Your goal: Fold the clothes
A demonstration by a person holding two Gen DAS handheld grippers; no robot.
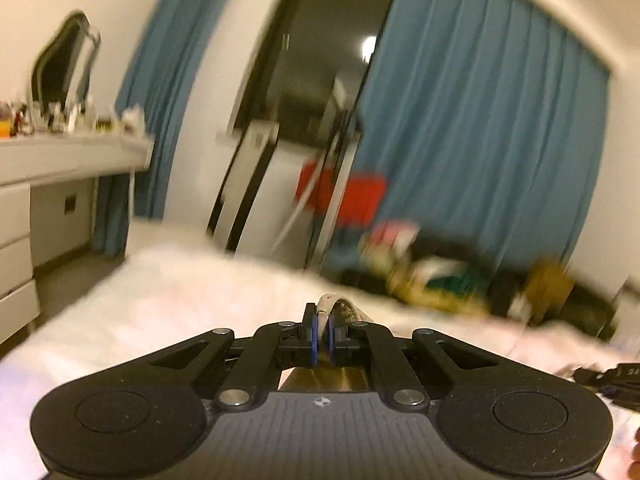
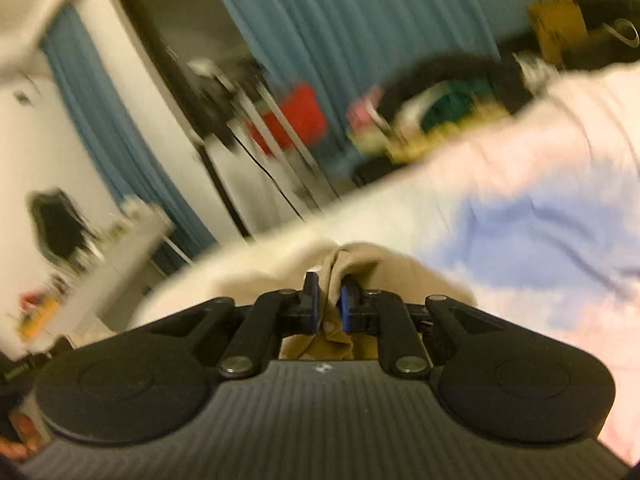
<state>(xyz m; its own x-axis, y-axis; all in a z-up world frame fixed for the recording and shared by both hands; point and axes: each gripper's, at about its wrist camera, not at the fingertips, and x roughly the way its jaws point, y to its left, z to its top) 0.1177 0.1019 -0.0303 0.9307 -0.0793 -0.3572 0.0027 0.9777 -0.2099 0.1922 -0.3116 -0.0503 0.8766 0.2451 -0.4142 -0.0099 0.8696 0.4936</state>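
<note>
A tan garment is held by both grippers above a bed. In the left wrist view my left gripper (image 1: 322, 330) is shut on a fold of the tan garment (image 1: 340, 308), which pokes out just beyond the pads and hangs below them. In the right wrist view my right gripper (image 2: 329, 302) is shut on a bunched fold of the same tan garment (image 2: 360, 264), which drapes forward and down onto the bed. Both views are blurred by motion.
The bed (image 1: 180, 292) has a pale pink and blue cover (image 2: 540, 232). Beyond it are blue curtains (image 1: 480, 120), a dark doorway (image 1: 320, 60), a red object (image 1: 356, 196), a clutter pile (image 1: 440, 276) and a white dresser (image 1: 60, 160) with a mirror.
</note>
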